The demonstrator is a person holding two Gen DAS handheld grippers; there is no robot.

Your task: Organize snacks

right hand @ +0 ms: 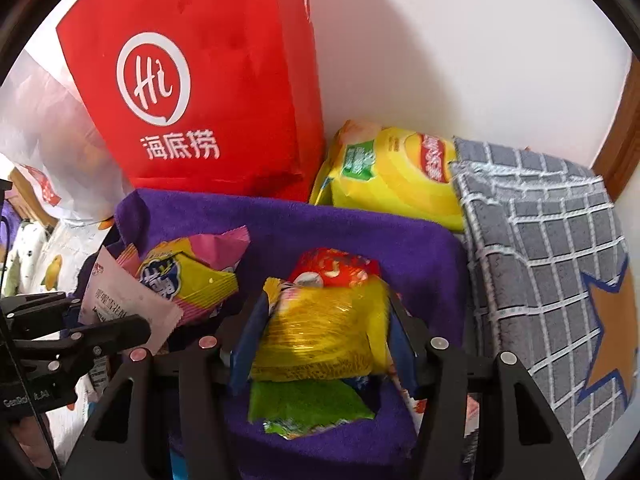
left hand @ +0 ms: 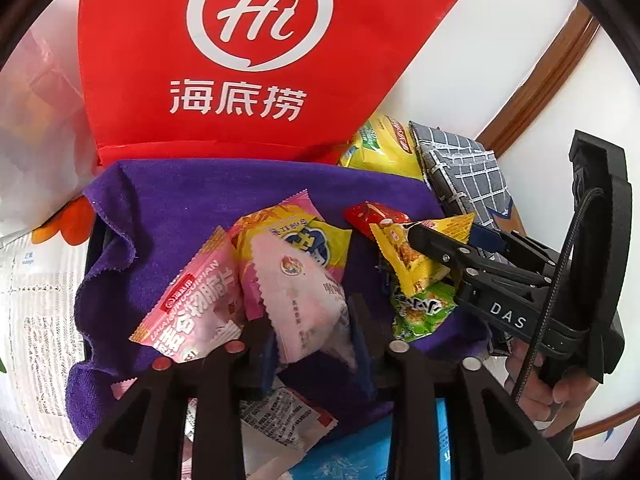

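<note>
Left wrist: my left gripper [left hand: 314, 344] has its jaws slack around the pale pink packet [left hand: 298, 292] over the purple cloth [left hand: 192, 200]; I'd let it drop clear. I count seven packets here.

Right wrist: my right gripper [right hand: 324, 340] clamps one yellow packet [right hand: 324, 332]; I'd lower gently.

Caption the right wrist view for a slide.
Right gripper clamps a yellow snack packet above a purple cloth, red bag behind.
</note>
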